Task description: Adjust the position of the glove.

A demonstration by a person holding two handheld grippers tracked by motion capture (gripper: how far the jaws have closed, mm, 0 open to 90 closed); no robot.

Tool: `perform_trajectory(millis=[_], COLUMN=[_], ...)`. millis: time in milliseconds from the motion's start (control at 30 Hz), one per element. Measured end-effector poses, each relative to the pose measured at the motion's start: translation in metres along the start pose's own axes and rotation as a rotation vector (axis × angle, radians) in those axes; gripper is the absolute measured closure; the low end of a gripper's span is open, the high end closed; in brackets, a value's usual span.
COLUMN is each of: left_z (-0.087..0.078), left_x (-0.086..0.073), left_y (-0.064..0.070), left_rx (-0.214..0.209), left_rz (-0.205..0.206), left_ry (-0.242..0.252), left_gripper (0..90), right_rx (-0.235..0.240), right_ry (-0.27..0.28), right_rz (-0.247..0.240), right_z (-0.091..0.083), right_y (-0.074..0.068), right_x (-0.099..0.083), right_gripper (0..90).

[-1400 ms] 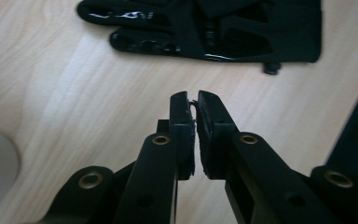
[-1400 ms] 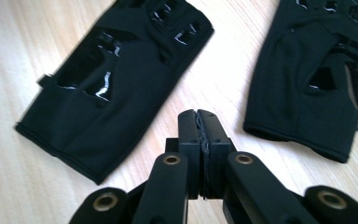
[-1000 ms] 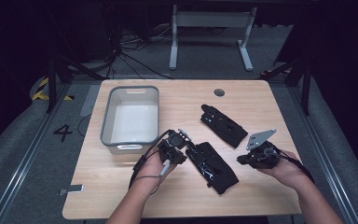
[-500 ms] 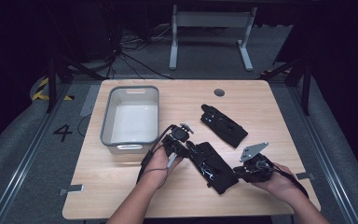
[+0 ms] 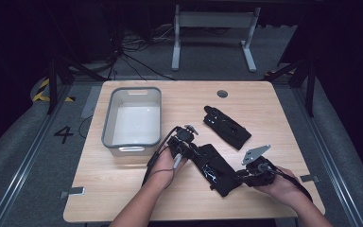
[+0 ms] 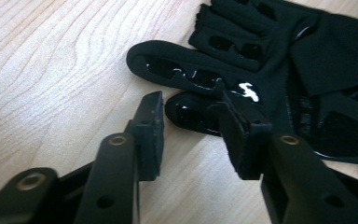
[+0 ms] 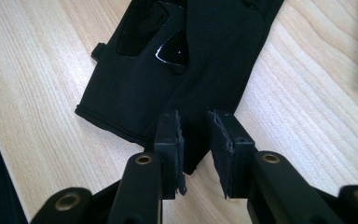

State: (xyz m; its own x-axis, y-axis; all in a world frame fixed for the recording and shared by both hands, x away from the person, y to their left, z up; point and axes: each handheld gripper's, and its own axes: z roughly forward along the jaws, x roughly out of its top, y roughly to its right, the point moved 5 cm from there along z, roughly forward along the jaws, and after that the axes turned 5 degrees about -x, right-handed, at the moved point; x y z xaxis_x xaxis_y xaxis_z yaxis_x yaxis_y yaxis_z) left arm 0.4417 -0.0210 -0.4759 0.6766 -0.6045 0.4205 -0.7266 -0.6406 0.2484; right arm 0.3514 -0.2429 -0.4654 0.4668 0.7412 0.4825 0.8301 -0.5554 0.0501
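A black glove (image 5: 216,166) lies flat and slantwise on the wooden table, fingers toward the upper left, cuff toward the lower right. My left gripper (image 5: 185,141) is at its finger end. In the left gripper view the gripper (image 6: 193,125) is open, and one glove fingertip (image 6: 189,113) lies between its jaws. My right gripper (image 5: 248,177) is at the cuff end. In the right gripper view the gripper (image 7: 195,134) stands slightly open, its jaws either side of the cuff corner (image 7: 135,100). A second black glove (image 5: 227,125) lies farther back, apart from both grippers.
An empty grey bin (image 5: 108,124) stands at the left of the table (image 5: 274,109), close behind my left hand. A round cable hole (image 5: 222,93) sits near the far edge. The right gripper's grey plate (image 5: 255,153) sticks up above it.
My right gripper has moved left and toward the front edge, down to the near glove's cuff. My left gripper has edged in at the glove's fingers. Both gloves lie where they were.
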Motion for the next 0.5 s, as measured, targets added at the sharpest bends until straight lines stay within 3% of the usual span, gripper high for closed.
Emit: perform_trajectory(millis=[100,333,400,500], left_z=[0.0019,0.0072,0.0074,0.0079], left_x=[0.0,0.0004,0.0007,0.0009], left_y=[-0.0003,0.0008,0.0017,0.0036], left_rx=[0.002,0.009,0.012,0.008], left_rz=[0.002,0.003,0.011,0.013], left_ry=[-0.011,-0.022,-0.024,-0.02], left_gripper=[63.5,68.7,71.4,75.4], right_rx=[0.001,-0.021,0.001,-0.014], right_ry=[-0.006,-0.059,-0.071,-0.085], right_rz=[-0.006,0.065,0.083,0.086], right_z=[0.0004,-0.0009,0.0007,0.0045], right_y=[-0.0007,0.0016,0.0009,0.0014], right_x=[-0.0003,-0.0019,-0.0027,-0.0038], right_gripper=[72.1,66.1,63.5,61.7])
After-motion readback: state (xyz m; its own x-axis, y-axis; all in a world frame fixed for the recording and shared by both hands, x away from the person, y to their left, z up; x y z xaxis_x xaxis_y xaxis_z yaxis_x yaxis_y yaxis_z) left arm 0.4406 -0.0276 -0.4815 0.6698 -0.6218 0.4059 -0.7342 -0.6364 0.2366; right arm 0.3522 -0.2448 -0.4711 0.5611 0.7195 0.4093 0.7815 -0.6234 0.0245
